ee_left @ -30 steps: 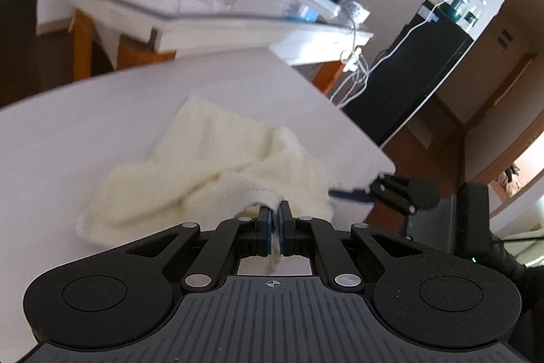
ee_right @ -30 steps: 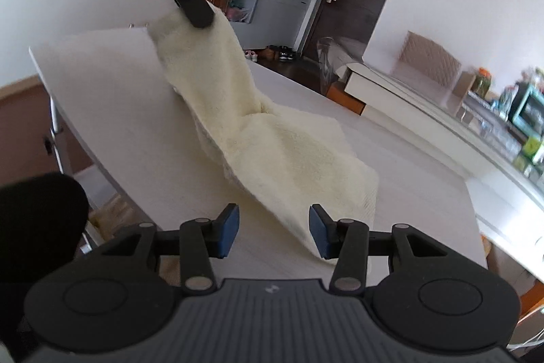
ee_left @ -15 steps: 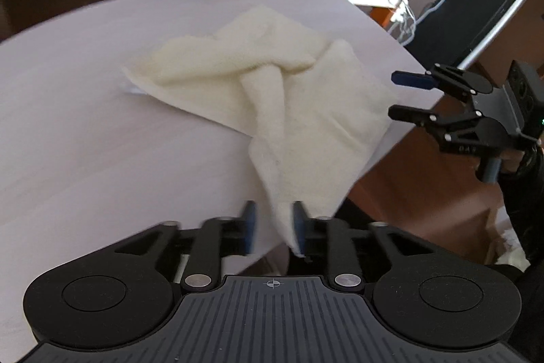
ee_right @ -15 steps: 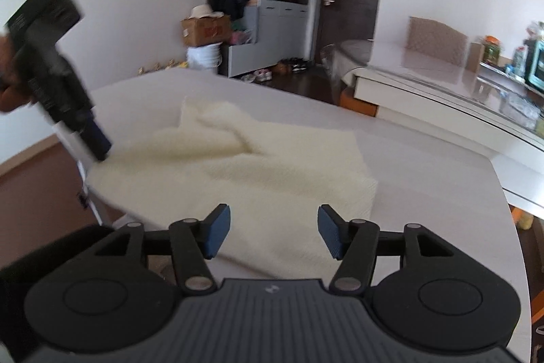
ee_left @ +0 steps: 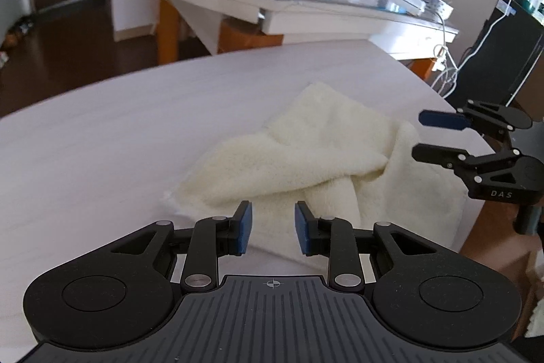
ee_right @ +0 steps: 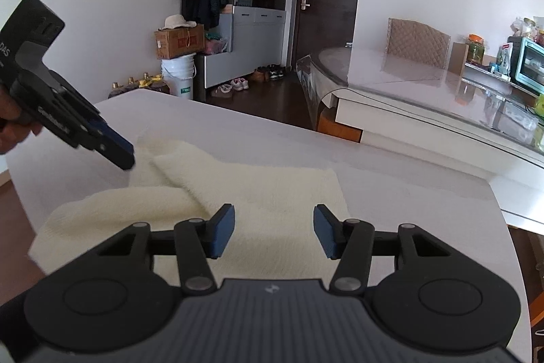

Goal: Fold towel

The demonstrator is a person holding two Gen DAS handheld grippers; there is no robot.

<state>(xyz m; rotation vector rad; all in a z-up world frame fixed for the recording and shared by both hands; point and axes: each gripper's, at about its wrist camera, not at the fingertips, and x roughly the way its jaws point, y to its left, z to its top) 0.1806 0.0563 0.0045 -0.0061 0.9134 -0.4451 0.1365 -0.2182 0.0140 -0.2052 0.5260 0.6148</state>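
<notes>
Left wrist: left tool (ee_left: 273, 228) parted, empty, over rumpled towel (ee_left: 306, 155); right tool (ee_right: 273, 232) closing, empty.

The left gripper (ee_left: 273, 228) hangs tilted downward with its blue-padded jaws parted and nothing pinched between them; in the right wrist view it (ee_right: 117, 152) reaches in from the left edge, gripped by the person's hand (ee_right: 13, 130) (only a few fingers show at the frame's border). The right gripper (ee_right: 273, 235) points forward and slightly down, its jaws standing wider than the left's and closing, with nothing pressed between the pads. Seen from the left wrist, the right gripper (ee_left: 430, 136) juts in from the right edge turned on its side, one finger above the other.
</notes>
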